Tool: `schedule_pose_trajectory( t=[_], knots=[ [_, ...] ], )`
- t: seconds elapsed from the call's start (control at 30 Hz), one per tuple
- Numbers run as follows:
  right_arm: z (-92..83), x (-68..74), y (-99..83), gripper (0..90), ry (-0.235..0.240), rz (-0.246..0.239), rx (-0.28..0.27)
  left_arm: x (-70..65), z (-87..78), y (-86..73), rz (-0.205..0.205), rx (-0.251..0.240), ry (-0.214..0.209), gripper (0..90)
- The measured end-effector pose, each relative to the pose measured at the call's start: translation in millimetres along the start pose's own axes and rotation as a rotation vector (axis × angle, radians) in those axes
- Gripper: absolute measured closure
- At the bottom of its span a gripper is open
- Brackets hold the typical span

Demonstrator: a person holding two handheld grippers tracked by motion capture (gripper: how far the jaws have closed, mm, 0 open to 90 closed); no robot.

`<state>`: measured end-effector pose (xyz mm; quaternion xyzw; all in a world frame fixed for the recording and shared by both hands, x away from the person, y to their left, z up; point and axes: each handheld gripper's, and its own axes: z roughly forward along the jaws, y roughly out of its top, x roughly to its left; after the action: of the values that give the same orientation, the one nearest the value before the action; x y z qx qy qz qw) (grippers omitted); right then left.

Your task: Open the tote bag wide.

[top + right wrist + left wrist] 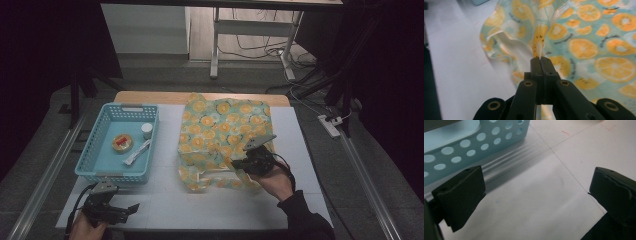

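While the right gripper [540, 58] pinches a raised fold of the orange-print cloth [225, 130] with its jaws pressed together, the cloth lies crumpled on the white surface [165, 200]. Beside the blue basket [95, 145], the left gripper [534, 195] rests with jaws spread.

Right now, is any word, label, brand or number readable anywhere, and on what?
None can be read.
Fruit-print cloth: small dark script beside the orange slices, too blurred to read.
Round tape roll in the blue basket: red mark, too small to read.
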<state>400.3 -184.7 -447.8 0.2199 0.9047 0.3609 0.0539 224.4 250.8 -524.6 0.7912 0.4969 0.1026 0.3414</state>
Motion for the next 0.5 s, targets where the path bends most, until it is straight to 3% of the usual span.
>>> schedule_pose_trajectory(
  t=[0.5],
  knots=[
    [7.7,-35.6,24.1,89.8,-0.042,0.028,-0.015,0.2,0.1,0.0,-0.002,0.001,0.001,0.9]
  ],
)
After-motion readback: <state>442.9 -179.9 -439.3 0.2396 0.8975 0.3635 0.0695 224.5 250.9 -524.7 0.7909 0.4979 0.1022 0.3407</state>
